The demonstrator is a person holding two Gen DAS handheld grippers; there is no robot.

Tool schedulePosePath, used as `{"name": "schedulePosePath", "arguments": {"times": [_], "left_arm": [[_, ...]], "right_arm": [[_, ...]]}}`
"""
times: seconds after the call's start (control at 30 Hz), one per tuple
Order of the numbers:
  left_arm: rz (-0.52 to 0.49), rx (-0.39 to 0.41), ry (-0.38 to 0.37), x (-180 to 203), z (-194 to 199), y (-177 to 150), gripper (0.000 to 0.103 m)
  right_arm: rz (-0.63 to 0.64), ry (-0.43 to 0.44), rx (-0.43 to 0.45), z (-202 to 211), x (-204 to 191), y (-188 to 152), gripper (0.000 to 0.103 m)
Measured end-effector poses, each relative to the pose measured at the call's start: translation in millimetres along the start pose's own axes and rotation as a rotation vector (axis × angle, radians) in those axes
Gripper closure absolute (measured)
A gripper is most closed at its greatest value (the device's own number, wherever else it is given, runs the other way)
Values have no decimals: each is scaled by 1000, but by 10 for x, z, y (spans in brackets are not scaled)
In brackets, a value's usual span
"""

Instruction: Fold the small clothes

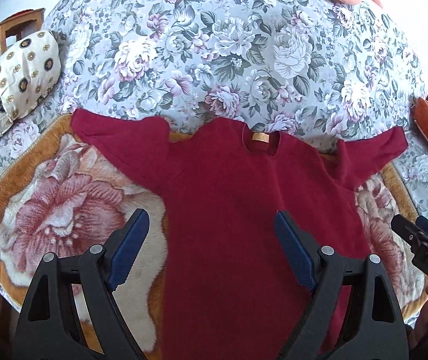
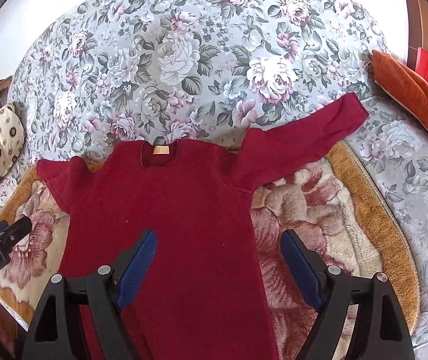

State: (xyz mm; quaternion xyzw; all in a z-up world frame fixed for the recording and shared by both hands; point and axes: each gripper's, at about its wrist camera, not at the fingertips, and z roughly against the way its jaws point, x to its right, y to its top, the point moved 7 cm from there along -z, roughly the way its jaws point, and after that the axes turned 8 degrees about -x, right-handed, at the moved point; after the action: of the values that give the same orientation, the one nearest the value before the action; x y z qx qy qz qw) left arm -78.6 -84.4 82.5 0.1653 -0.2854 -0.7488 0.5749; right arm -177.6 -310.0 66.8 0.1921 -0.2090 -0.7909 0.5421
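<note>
We have a bed under a floral bedspread (image 1: 214, 45), and on its near part a plush rose-patterned blanket (image 1: 64, 198) with an ochre border. On that blanket lies the dark red long-sleeved top (image 1: 237, 204), spread flat, neck away from us, hem toward us, so its long axis runs straight ahead of both grippers; the sleeves reach out sideways onto the bedspread.

Our left gripper (image 1: 212, 231) hangs spread wide and empty over the top's left side edge: one finger sits over blanket, the other over red cloth. Our right gripper (image 2: 218, 249) is likewise spread and holding nothing, straddling the right side edge. So each sleeve lies ahead and outward of its own gripper, and we judge each hand the nearer for its own side's fold inward.

The left view shows the left sleeve (image 1: 118, 147) with its cuff end doubled back, and the right gripper's tip at the frame's right. The right view shows the right sleeve (image 2: 300, 138) stretched to full length, which the left view foreshortens. The tan neck label (image 2: 161, 150) shows in both.
</note>
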Motion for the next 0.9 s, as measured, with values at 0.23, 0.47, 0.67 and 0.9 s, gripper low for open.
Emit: {"name": "schedulePosePath", "arguments": {"times": [0.23,0.47,0.67,0.9], "left_arm": [[-15,-18,13,148,-306,63,17],[-36,-8,44,185,-464,90,17],[-30,-46,24,163,-598,60,17],[-21,-67,38,133,-689,58,17]], "right_arm": [[-8,-18,7,-171,-9,-4,20],[-13,-23,-21,-405,2,-25,20],[-1,-32,-36,-530,-74,-31,20],[6,-25,-57,-644,-181,-25,20]]}}
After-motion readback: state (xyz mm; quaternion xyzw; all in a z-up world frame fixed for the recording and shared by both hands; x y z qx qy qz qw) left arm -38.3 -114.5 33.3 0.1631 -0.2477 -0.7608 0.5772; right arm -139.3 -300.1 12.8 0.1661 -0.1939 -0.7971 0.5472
